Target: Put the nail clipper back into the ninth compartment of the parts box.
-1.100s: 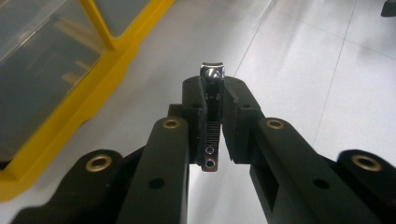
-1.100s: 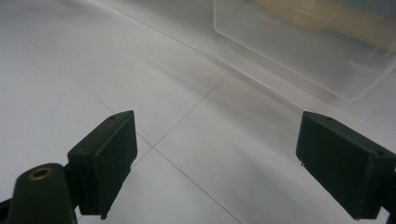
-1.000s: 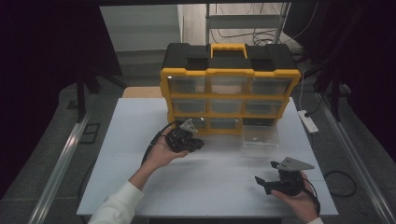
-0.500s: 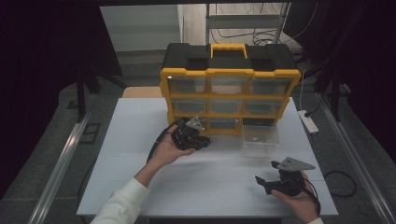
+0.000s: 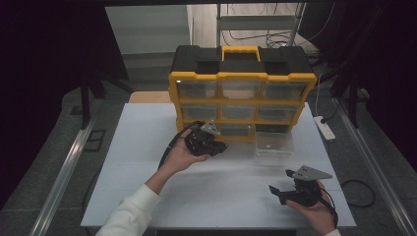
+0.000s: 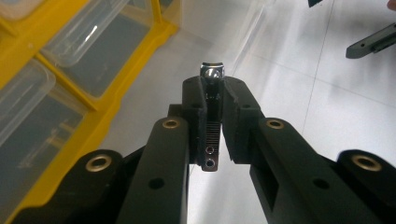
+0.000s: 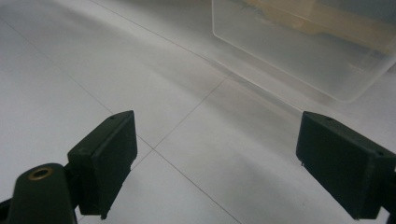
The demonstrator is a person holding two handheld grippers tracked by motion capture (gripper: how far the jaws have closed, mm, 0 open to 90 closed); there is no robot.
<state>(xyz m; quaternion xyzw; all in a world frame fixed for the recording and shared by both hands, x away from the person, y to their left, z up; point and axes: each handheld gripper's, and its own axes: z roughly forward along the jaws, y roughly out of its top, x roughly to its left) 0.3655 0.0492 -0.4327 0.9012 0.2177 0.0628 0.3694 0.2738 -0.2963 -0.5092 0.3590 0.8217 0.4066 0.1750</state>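
Nail clipper (image 6: 211, 116): small, metal, chrome-tipped; pinched edge-on between the two black jaws of the left gripper (image 6: 212, 100), its shiny end poking out past the pads (image 6: 194, 100). Held clear of the table (image 5: 147, 147), just in front of the bottom row of the storage box.

Left gripper, high view (image 5: 216, 146): pressed together on the clipper, carried in the person's left hand (image 5: 181, 153), pointing toward the loose drawer. The narrow pinch suits a thin flat piece that would slip from a wider hold.

Storage box (image 5: 241, 96): yellow frame, black top with handle, rows of clear drawers; stands at the far side of the table. One slot at the bottom right looks dark, likely the place the loose drawer came from.

Clear drawer (image 5: 273, 143): out on the table in front of the box, open side up, near the left gripper; probably set there to receive or give up small items.

Right gripper (image 5: 285, 192): spread wide, nothing between its jaws, resting low near the table's front right edge, apparently waiting.
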